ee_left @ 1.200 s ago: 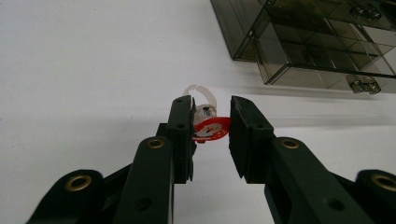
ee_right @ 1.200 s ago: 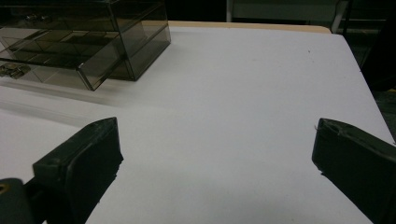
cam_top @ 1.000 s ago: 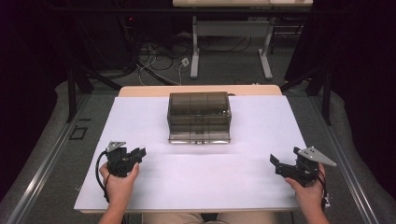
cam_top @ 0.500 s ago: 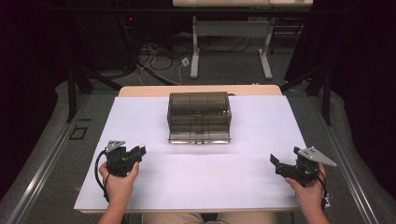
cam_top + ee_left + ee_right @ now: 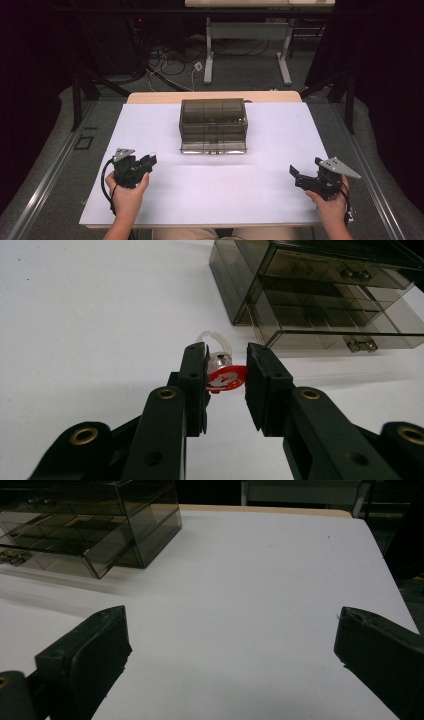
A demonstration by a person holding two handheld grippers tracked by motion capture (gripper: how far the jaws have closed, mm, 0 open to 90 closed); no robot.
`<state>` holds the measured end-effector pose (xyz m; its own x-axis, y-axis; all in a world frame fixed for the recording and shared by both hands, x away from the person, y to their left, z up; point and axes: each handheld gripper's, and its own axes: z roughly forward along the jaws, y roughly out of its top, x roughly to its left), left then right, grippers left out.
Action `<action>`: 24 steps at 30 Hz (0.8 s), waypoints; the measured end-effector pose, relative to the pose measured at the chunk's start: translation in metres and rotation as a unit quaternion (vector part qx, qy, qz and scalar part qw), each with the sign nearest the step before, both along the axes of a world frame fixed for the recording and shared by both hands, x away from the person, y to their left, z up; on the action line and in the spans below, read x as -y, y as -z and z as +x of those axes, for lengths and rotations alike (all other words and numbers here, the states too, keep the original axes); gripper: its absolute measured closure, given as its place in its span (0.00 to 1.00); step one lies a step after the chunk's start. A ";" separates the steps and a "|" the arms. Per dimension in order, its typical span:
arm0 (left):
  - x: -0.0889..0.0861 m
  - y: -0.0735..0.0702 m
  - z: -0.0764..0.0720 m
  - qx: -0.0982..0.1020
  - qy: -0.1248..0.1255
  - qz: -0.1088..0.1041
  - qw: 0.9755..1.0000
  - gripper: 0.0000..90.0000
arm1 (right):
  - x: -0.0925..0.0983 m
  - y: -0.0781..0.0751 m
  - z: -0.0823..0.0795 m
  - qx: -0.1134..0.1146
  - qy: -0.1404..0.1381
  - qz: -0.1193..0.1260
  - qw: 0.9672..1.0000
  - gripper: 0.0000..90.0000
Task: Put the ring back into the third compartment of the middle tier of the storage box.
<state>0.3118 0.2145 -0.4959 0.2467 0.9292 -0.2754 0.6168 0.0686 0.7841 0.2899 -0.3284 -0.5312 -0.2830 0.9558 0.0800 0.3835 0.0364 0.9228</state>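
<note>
Two grippers are held low over the white table (image 5: 210, 195) | left gripper (image 5: 227, 372) is clamped on a small ring with a red-and-white disc (image 5: 226, 377) | right gripper (image 5: 230, 645) is spread wide, nothing between its jaws | smoked clear drawer box (image 5: 213, 125) is seen ahead, between both, lowest drawer pulled out.

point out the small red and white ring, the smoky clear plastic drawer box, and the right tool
small red and white ring (image 5: 227, 377), left gripper view, red face
smoky clear plastic drawer box (image 5: 213, 111), high view, top panel
right tool (image 5: 230, 645), right gripper view, midway between open tips
</note>
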 end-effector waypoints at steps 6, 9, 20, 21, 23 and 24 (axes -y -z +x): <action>0.005 -0.009 0.004 0.005 0.009 0.005 1.000 0.79 | 0.000 0.000 0.000 0.000 0.001 0.001 1.000 0.01; 0.008 -0.013 0.006 0.009 0.013 0.007 1.000 0.79 | 0.001 0.000 -0.001 -0.002 0.001 0.002 1.000 0.01; 0.023 -0.024 0.016 0.018 0.032 0.002 0.999 0.79 | 0.001 0.000 0.000 0.003 0.000 0.006 1.000 0.01; 0.024 -0.025 0.017 0.019 0.034 0.002 0.999 0.79 | 0.001 0.000 0.000 0.003 0.000 0.006 1.000 0.01; 0.028 -0.027 0.019 0.020 0.037 0.000 0.999 0.79 | 0.001 0.000 0.000 0.004 0.000 0.006 1.000 0.01; 0.029 -0.028 0.020 0.020 0.039 0.000 0.999 0.79 | 0.001 0.000 0.000 0.000 -0.002 0.008 1.000 0.01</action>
<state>0.3316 0.1851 -0.4677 0.3294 0.9064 -0.2647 0.5888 0.0220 0.8080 0.2901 -0.3296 -0.5313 -0.2876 0.9530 0.0951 0.3826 0.0233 0.9236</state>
